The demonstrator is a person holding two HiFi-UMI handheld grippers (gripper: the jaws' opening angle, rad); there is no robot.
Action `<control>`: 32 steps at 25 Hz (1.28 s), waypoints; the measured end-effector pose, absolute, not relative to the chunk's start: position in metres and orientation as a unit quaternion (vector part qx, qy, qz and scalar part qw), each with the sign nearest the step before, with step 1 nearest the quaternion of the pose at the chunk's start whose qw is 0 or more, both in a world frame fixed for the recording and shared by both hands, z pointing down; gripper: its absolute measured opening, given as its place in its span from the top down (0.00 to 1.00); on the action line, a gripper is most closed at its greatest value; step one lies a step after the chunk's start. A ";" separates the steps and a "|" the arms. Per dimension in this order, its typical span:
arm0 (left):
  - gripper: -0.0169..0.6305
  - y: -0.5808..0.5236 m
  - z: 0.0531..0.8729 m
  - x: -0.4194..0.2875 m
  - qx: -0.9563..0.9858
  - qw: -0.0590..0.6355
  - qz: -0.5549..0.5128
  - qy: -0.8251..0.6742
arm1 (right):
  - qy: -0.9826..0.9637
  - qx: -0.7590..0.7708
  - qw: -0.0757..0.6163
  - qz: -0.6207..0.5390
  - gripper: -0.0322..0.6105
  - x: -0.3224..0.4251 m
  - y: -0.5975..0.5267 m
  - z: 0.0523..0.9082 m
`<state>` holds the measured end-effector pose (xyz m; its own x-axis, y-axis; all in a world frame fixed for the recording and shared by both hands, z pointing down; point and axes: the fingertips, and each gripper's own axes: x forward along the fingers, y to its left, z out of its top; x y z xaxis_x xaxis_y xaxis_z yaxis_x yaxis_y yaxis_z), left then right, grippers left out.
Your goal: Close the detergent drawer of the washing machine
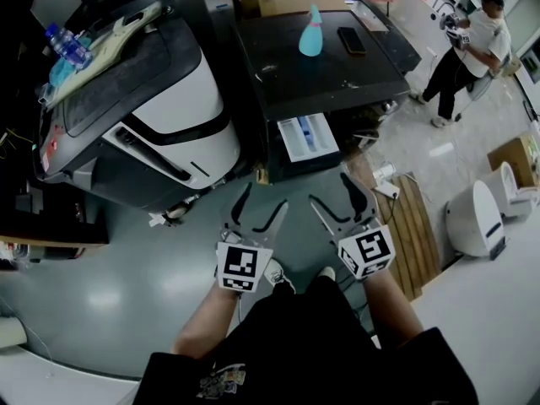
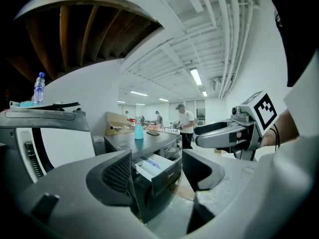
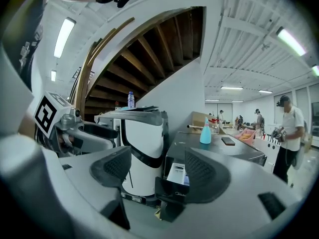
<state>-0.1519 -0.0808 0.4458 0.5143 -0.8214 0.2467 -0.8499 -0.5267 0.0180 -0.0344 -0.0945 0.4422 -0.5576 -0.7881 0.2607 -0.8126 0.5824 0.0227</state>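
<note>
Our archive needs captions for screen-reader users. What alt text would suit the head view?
Seen from above, a dark washing machine has its detergent drawer pulled out; the person's left hand-held gripper and right hand-held gripper hover short of it, both open and empty. A turquoise bottle and a phone sit on the machine's top.

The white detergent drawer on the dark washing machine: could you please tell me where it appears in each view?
Head view: white detergent drawer, centre, pulled out.
Left gripper view: drawer lower centre, between the jaws.
Right gripper view: drawer lower centre, between the jaws.
Shared landmark: the upright teal bottle.
</note>
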 end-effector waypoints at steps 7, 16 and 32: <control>0.51 -0.099 0.461 -0.149 0.871 0.060 0.106 -0.476 | -0.867 0.475 0.135 0.058 0.42 -0.020 -0.111 0.460; 0.51 -0.130 0.485 -0.134 0.863 0.074 0.113 -0.486 | -0.864 0.476 0.149 0.067 0.43 0.007 -0.143 0.484; 0.51 -0.188 0.562 -0.095 0.844 0.138 0.157 -0.494 | -0.859 0.462 0.186 0.116 0.45 0.065 -0.217 0.559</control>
